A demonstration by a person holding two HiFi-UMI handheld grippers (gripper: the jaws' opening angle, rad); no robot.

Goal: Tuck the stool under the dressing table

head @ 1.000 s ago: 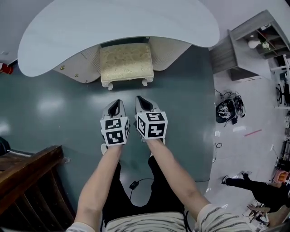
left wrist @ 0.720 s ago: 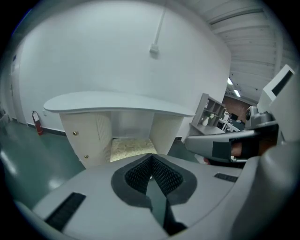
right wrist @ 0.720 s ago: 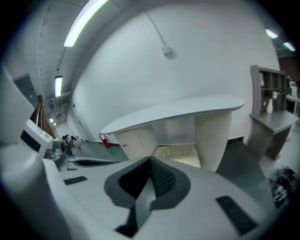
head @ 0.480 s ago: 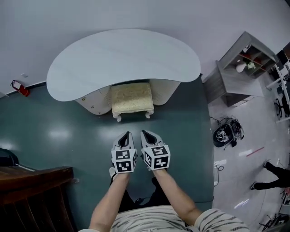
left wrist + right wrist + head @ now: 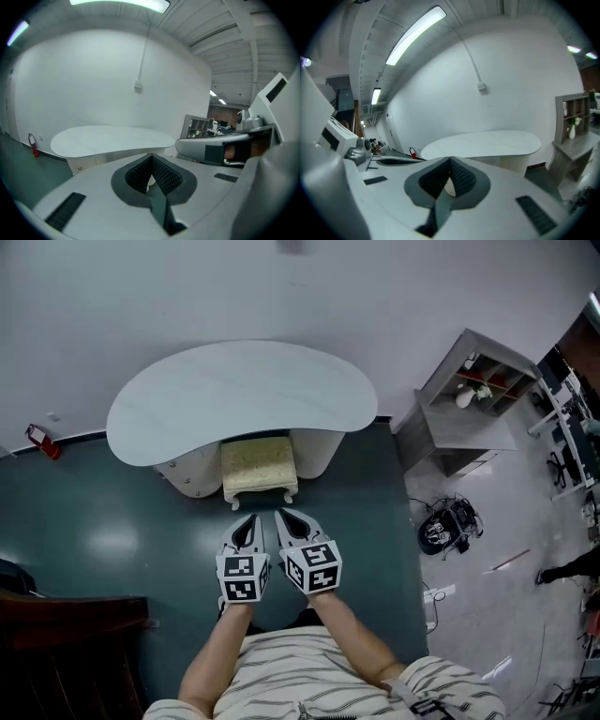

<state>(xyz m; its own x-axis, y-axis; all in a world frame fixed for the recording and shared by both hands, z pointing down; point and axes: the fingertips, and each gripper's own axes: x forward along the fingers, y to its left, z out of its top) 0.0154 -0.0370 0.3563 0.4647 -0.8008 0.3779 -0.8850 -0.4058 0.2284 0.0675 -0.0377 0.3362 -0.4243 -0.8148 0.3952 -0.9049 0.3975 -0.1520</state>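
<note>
Cream padded stool [image 5: 259, 465] half under kidney-shaped table [image 5: 234, 395]

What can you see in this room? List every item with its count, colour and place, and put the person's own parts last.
dressing table: one, white top, against the back wall
stool: one, cream seat, partly under the dressing table
fire extinguisher: one, red, by the wall left of the table
shelf unit: one, grey, right of the table
dark bundle with cables: one, black, on the floor at right
wooden furniture: one, dark brown, lower left
left tongs: one, white, shut and empty, in front of the stool
right tongs: one, white, shut and empty, beside the left tongs
forearms: two, bare, bottom centre
</note>
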